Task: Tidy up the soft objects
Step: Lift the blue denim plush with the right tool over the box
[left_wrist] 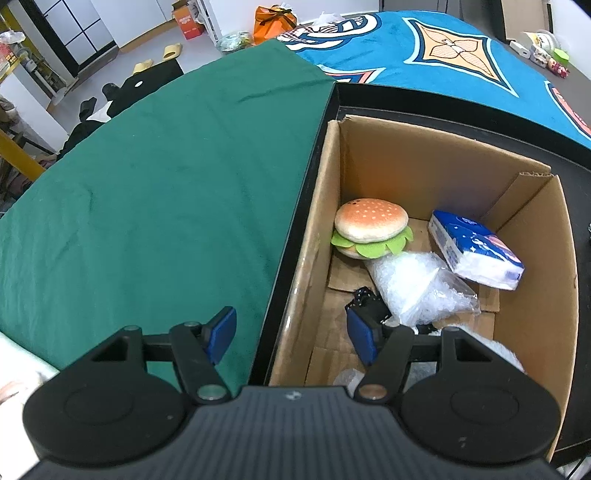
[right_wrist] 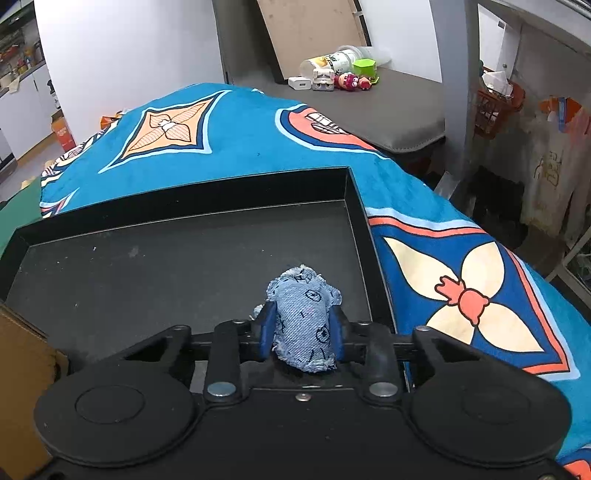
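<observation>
ahead of the left claw [left_wrist: 291, 338]: one cardboard box [left_wrist: 532, 236], one plush burger [left_wrist: 371, 230], one tissue pack [left_wrist: 476, 249], one plastic bag [left_wrist: 417, 291]. between the right claw [right_wrist: 301, 328] pads: one denim pouch [right_wrist: 303, 317].

White walls [right_wrist: 122, 48] close the room on the right wrist view, with a brown board [right_wrist: 314, 29] leaning against them behind a grey surface [right_wrist: 399, 107]. A blue patterned cloth [right_wrist: 236, 140] covers a surface beside it, and a green cloth [left_wrist: 159, 177] lies next to that on the left wrist view. The floor [left_wrist: 147, 44] is pale grey, with yellow slippers [left_wrist: 171, 51], an orange bag [left_wrist: 275, 20] and an orange carton [left_wrist: 188, 22] on it. A dark-framed glass door [left_wrist: 74, 33] stands at the far left. Light is even and indoor
</observation>
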The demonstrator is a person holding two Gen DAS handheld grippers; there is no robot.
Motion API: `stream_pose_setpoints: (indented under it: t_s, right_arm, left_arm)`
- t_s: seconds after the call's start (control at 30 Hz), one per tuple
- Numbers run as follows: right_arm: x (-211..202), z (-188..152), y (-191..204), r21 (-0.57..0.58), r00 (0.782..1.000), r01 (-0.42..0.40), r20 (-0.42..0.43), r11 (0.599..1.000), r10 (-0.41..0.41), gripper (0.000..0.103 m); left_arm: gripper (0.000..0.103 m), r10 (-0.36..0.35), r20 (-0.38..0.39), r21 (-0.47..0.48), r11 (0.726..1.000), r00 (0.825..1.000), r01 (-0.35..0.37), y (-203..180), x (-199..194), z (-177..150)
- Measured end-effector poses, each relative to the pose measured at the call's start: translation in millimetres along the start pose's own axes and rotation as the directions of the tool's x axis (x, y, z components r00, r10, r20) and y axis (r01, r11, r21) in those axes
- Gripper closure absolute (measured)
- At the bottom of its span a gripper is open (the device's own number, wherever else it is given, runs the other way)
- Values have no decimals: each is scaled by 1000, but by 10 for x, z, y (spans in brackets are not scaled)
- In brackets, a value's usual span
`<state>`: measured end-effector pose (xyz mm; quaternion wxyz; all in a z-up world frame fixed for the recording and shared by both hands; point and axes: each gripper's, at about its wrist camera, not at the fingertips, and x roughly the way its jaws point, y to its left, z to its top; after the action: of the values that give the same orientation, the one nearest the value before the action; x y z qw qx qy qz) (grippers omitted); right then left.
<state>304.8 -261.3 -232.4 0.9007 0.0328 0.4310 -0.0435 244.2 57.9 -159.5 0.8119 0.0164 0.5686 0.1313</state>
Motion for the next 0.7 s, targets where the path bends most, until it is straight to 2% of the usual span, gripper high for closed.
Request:
stream_pose_setpoints:
  t_s: [0.27,0.4,0.7]
  right_arm:
    - [-175,12,-27,15,1000,-8,26,1000,8,79]
    - [-318,19,-19,37,998,-54,23,998,53,79]
    - [-690,106,217,-39,992,-117,34,992,118,79]
  left_arm:
    - [38,-16,7,-5,1000,1000,16,56,-53,-94]
    - [38,-34,20,-13,999,999,34,106,-120,-137]
    - [40,-102,72,-13,995,992,103,209,-243,-225]
